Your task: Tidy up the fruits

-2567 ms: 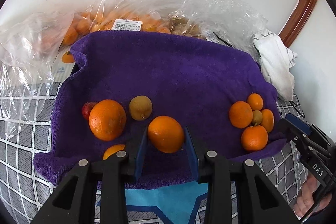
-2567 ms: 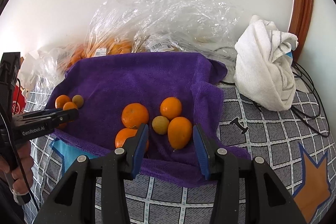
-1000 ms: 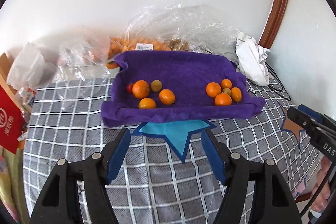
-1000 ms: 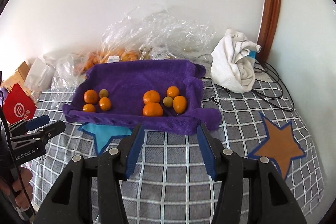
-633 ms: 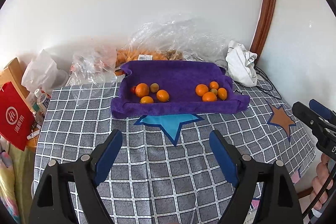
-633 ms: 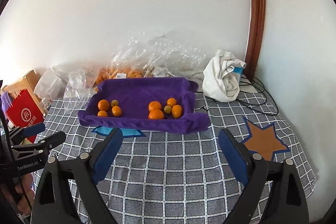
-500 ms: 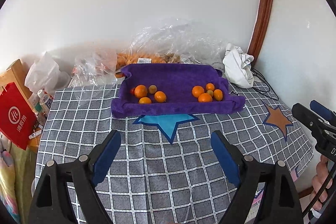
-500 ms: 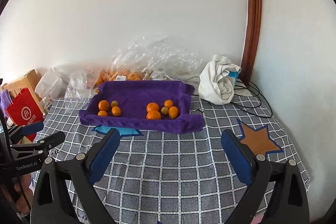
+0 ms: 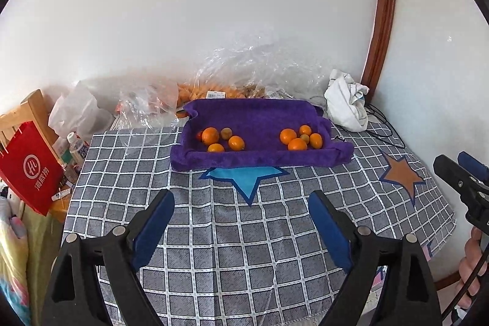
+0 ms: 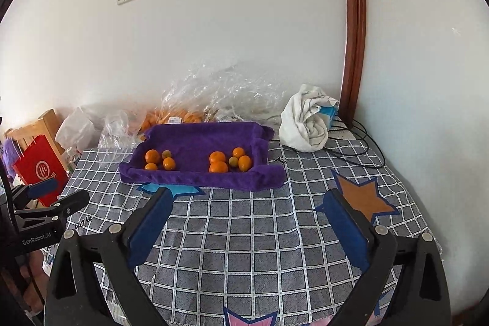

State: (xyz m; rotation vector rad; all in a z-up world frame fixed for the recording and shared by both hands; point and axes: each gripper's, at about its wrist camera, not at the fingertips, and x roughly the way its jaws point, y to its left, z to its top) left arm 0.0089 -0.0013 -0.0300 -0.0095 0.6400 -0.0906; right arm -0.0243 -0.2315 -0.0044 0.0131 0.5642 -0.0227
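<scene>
A purple towel lies at the far side of the table, edges turned up. On it are two groups of small fruits: a left group of oranges with one greenish fruit and a small red one, and a right group of oranges around a greenish fruit. My left gripper is wide open and empty, well back from the towel. My right gripper is wide open and empty, also well back.
Clear plastic bags with more oranges lie behind the towel against the wall. A white cloth and black cables sit at the back right. A red bag, bottle and wooden chair stand left of the checked tablecloth.
Both grippers have pulled back and up from the towel and opened wide. The left one let go of an orange, which now lies in the left group.
</scene>
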